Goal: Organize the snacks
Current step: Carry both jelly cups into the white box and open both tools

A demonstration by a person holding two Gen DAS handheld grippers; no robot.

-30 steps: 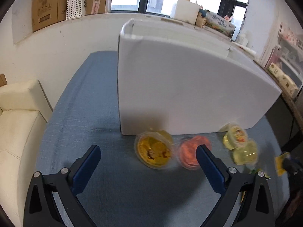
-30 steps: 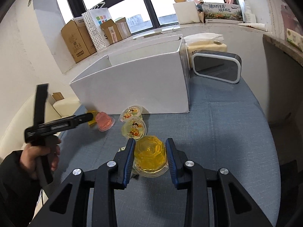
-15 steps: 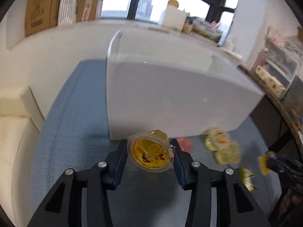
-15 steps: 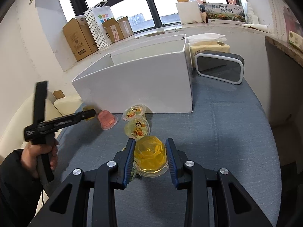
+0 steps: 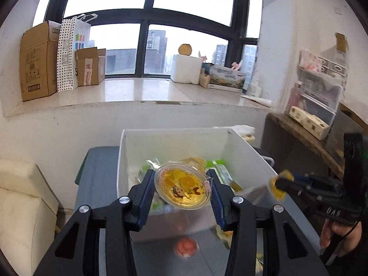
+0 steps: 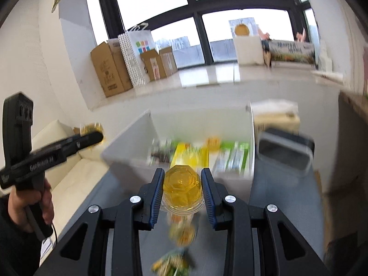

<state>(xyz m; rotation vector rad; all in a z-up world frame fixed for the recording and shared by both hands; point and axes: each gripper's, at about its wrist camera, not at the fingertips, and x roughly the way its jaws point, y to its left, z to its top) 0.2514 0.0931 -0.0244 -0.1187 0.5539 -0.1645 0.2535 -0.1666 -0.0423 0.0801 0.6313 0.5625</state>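
My left gripper [image 5: 181, 187] is shut on a yellow jelly cup with a cartoon lid [image 5: 182, 188] and holds it above the near wall of the white box [image 5: 174, 142], which has several snack packets inside. My right gripper [image 6: 182, 187] is shut on a clear yellow jelly cup [image 6: 182, 189], held raised in front of the same white box [image 6: 128, 154]. The right gripper also shows at the right in the left wrist view [image 5: 283, 184]. The left gripper shows at the left in the right wrist view [image 6: 96, 135].
A pink jelly cup [image 5: 186, 247] lies on the blue-grey table [image 5: 99, 184] in front of the box. More jelly cups [image 6: 181, 232] and a snack packet [image 6: 172, 262] lie below my right gripper. A grey container [image 6: 285, 154] stands right of the box. A cream sofa [image 5: 20, 207] is at the left.
Both grippers have risen from the table with their jelly cups and moved toward the box opening. The left gripper closed on its cup during the last second.
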